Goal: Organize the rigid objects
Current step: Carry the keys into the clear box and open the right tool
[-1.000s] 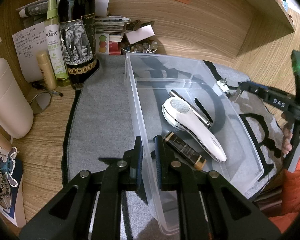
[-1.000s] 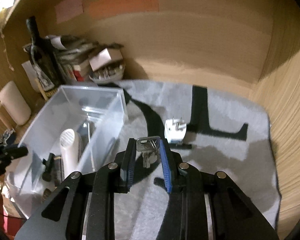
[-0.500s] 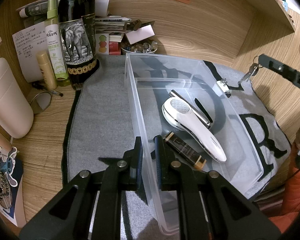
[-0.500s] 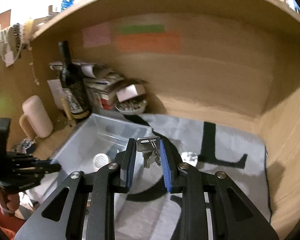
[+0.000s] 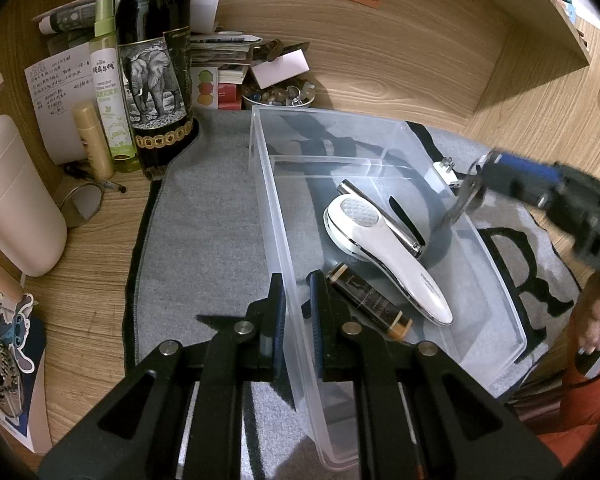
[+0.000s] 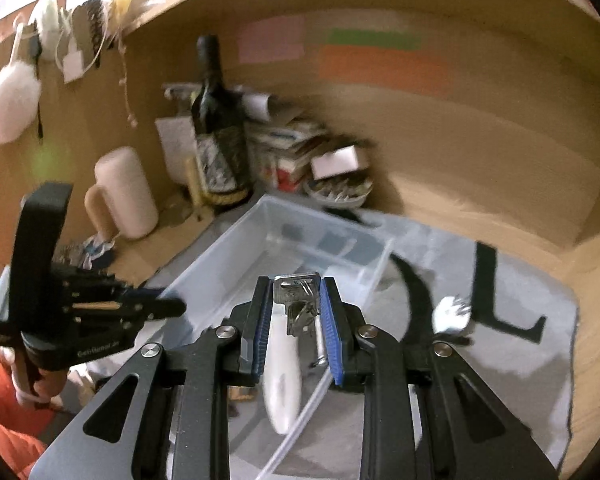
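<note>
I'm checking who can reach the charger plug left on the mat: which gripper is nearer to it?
Right. The right gripper, shut on the keys, hangs over the bin's far wall, just beside the white plug. The left gripper clamps the bin's near wall, across the bin from it.

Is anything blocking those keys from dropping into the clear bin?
Nothing visible does. The right gripper holds the keys above the open-topped clear bin. A white handheld device and a dark tube lie inside, with bare floor beside them.
</note>
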